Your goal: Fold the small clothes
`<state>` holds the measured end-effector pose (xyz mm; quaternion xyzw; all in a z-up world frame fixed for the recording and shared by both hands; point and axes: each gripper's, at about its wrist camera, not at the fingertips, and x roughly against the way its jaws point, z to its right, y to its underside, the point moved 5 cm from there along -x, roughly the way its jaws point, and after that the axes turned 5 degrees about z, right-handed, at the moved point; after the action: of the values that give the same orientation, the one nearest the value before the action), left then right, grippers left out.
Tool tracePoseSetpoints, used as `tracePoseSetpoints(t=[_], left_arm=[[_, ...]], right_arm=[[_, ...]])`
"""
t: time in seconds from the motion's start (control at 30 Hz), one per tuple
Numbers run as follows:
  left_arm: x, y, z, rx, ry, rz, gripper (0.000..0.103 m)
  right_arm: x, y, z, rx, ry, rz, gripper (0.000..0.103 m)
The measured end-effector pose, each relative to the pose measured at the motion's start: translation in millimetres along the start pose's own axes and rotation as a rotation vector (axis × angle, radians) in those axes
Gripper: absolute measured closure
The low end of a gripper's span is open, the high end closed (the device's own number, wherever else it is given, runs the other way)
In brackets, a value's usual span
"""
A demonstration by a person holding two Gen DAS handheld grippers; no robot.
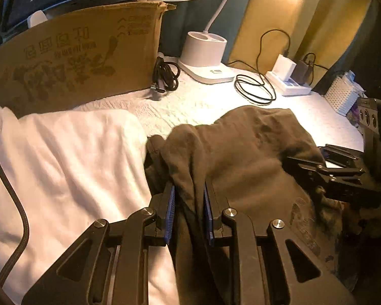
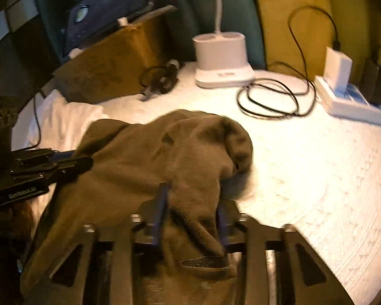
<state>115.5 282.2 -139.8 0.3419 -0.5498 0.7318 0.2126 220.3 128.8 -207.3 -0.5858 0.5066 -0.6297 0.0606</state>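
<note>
A dark brown-grey garment [image 1: 241,147] lies bunched on the white textured table cover [image 1: 190,101]. My left gripper [image 1: 189,200] is shut on a fold of its near edge, with the blue pads [image 1: 170,203] pressing the cloth from both sides. In the right wrist view the same garment [image 2: 170,150] humps up in front of my right gripper [image 2: 193,211]. Its jaws stand apart with a loose fold of cloth between them, so it is open. Each gripper shows in the other's view: the right gripper [image 1: 325,162] at the garment's right edge, the left gripper [image 2: 71,161] at its left edge.
A white cloth [image 1: 63,165] lies left of the garment, with a braided cable [image 1: 15,203] across it. Behind stand a cardboard box [image 1: 76,58], a white lamp base [image 1: 205,50], coiled black cables [image 1: 254,89], a white charger block [image 1: 289,76] and a white perforated basket [image 1: 340,96].
</note>
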Motion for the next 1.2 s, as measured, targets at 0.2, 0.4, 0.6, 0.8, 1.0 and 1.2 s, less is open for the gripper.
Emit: tracePoseSetpoints(t=[0.2, 0.4, 0.6, 0.8, 1.0, 1.2], left_arm=[[-11, -14, -3, -0.028, -0.026, 0.0, 0.084], [-27, -21, -8, -0.039, -0.066, -0.023, 0.086], [-28, -22, -8, -0.04, -0.07, -0.032, 0.086], [-12, -30, -5, -0.023, -0.083, 0.009, 0.086], [22, -25, 15, -0.036, -0.03, 0.036, 0.085], [42, 2, 42, -0.051, 0.02, 0.039, 0.058]], right_arm=[[5, -22, 17, -0.074, -0.088, 0.057, 0.036], [-20, -38, 31, -0.034, -0.017, 0.064, 0.048], [-11, -44, 28, 0.047, 0.058, 0.112, 0.048], [4, -55, 42, 0.053, 0.127, 0.129, 0.048], [20, -32, 30, 0.078, 0.145, 0.088, 0.048], [35, -1, 13, 0.088, 0.17, 0.06, 0.047]])
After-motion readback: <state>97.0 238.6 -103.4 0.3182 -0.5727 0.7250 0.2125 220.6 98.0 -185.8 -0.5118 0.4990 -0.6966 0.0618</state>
